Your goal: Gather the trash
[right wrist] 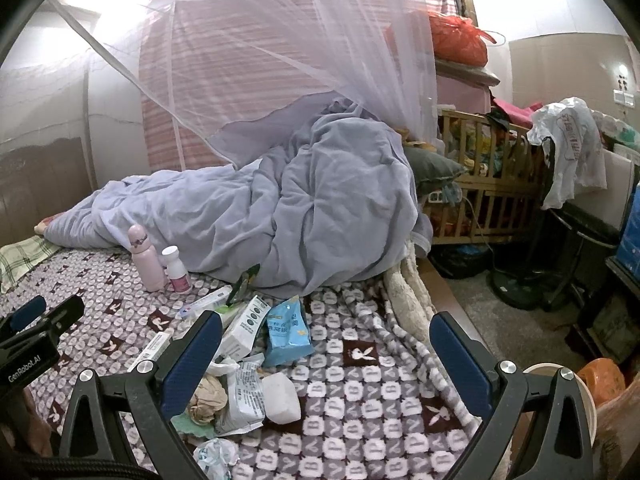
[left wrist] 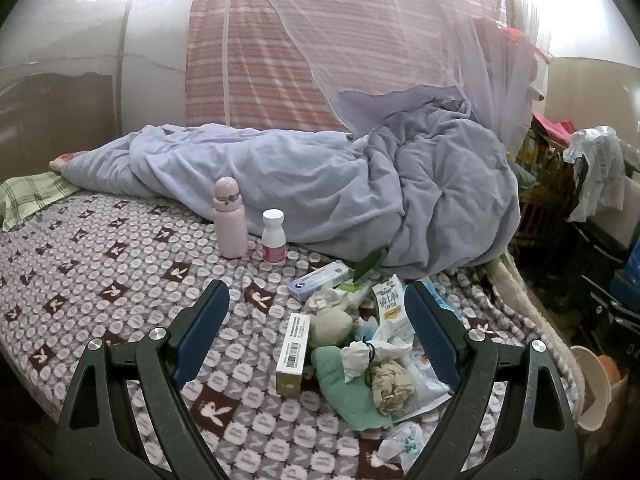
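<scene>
Patterned bedspread [left wrist: 120, 264] under two upright bottles, one trash pile [left wrist: 360, 344]; both grippers' fingers [left wrist: 204, 324] wide, empty.

The bed [left wrist: 120, 264] wore a patterned blanket. On it lay a rumpled blue duvet [left wrist: 360, 184], a pink flask [left wrist: 229, 218] and white bottle [left wrist: 273, 236] standing upright, and a litter heap [left wrist: 360, 344] of boxes, wrappers and what looked like crumpled tissue.
</scene>
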Action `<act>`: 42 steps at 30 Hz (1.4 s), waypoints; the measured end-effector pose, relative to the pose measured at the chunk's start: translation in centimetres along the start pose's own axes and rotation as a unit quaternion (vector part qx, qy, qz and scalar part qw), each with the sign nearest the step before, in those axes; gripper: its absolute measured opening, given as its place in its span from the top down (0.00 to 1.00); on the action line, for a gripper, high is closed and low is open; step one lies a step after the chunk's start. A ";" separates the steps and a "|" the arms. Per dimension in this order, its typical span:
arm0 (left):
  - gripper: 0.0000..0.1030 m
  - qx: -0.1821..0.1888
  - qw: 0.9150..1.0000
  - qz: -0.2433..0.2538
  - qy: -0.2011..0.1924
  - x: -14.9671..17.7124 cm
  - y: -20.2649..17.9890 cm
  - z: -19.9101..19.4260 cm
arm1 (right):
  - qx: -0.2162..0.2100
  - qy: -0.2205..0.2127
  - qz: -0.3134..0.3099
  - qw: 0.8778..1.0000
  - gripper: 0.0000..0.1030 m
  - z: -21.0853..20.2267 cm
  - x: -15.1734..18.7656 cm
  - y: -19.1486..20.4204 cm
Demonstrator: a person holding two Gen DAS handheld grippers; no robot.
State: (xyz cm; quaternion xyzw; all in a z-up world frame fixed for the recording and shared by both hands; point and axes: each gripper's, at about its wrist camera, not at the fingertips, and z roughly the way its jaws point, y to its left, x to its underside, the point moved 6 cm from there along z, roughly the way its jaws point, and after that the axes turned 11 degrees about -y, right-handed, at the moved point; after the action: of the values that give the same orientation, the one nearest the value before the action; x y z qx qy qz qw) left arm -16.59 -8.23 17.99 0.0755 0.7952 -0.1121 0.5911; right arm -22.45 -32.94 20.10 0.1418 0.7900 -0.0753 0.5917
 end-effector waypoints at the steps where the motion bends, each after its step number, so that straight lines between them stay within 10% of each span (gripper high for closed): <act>1: 0.13 0.000 1.000 0.000 0.000 0.0 0.0 0.0 | 0.000 0.000 0.000 1.000 0.00 0.0 0.0 0.0; 42: 0.13 0.005 1.000 -0.008 0.010 0.5 -0.5 0.9 | -0.003 0.012 0.005 1.000 0.00 0.5 0.6 -0.3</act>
State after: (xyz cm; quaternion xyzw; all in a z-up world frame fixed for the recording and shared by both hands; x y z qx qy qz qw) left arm -16.08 -8.94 17.29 0.0729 0.8009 -0.1198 0.5821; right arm -22.25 -33.31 19.38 0.1451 0.7968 -0.0683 0.5826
